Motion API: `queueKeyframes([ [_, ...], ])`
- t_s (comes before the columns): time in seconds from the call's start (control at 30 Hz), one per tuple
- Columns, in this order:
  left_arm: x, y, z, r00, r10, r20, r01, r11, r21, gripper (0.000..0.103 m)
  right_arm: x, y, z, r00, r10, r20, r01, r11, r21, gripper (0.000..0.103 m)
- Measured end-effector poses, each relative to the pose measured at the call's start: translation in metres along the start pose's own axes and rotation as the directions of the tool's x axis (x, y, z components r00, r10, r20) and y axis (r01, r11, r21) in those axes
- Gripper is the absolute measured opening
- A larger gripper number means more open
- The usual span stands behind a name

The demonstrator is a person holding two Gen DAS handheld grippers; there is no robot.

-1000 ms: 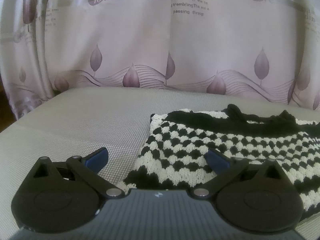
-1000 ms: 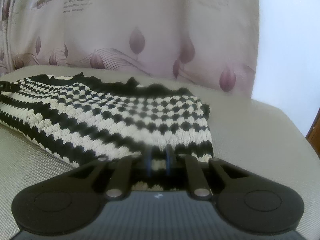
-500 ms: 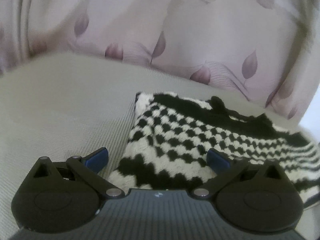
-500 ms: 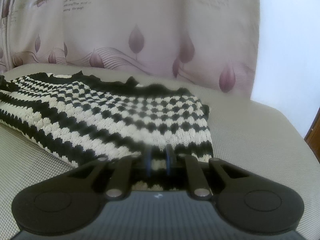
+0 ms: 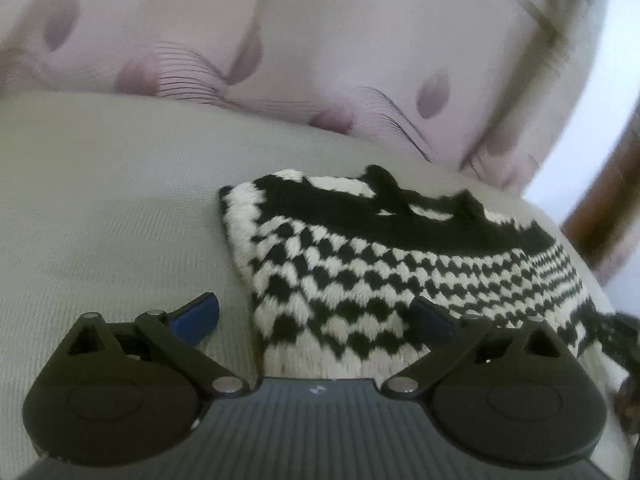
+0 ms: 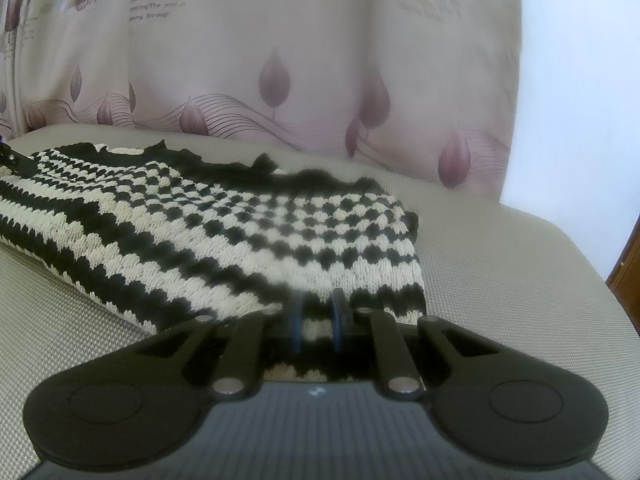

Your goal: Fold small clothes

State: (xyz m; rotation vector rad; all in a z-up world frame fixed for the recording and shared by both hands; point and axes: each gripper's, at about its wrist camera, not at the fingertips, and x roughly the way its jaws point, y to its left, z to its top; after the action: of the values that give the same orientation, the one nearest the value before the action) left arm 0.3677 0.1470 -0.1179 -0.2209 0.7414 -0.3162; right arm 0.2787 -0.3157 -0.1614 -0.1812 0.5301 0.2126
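A small black-and-cream knitted sweater lies flat on the grey woven surface. My left gripper is open, its blue-tipped fingers spread over the sweater's near left corner, the left fingertip over bare surface. In the right wrist view the sweater stretches to the left. My right gripper is shut on the sweater's near hem at its right corner.
A pink curtain with purple leaf print hangs behind the surface. A bright white wall and a brown wooden edge lie to the right. The surface's right edge curves down.
My left gripper has swung right and tilted, so the sweater now sits more centred between its open fingers. My right gripper has stayed shut on the hem, barely moving.
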Motion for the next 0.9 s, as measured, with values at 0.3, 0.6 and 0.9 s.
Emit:
queueKeyframes([
  [0.3, 0.010, 0.028, 0.010, 0.993, -0.120, 0.000, 0.120, 0.989, -0.084, 0.036, -0.001, 0.002, 0.000, 1.000, -0.009, 0.005, 0.009, 1.000, -0.012, 0.014],
  [0.6, 0.009, 0.030, 0.005, 0.987, -0.153, 0.042, 0.156, 0.983, -0.100, 0.030, -0.001, 0.001, 0.000, 1.000, -0.005, 0.006, 0.005, 1.000, -0.006, 0.014],
  [0.9, -0.007, -0.006, 0.021, 0.996, -0.054, 0.076, 0.063, 0.990, -0.124, 0.021, -0.003, -0.002, 0.001, 1.000, 0.013, 0.013, -0.014, 1.000, 0.014, 0.017],
])
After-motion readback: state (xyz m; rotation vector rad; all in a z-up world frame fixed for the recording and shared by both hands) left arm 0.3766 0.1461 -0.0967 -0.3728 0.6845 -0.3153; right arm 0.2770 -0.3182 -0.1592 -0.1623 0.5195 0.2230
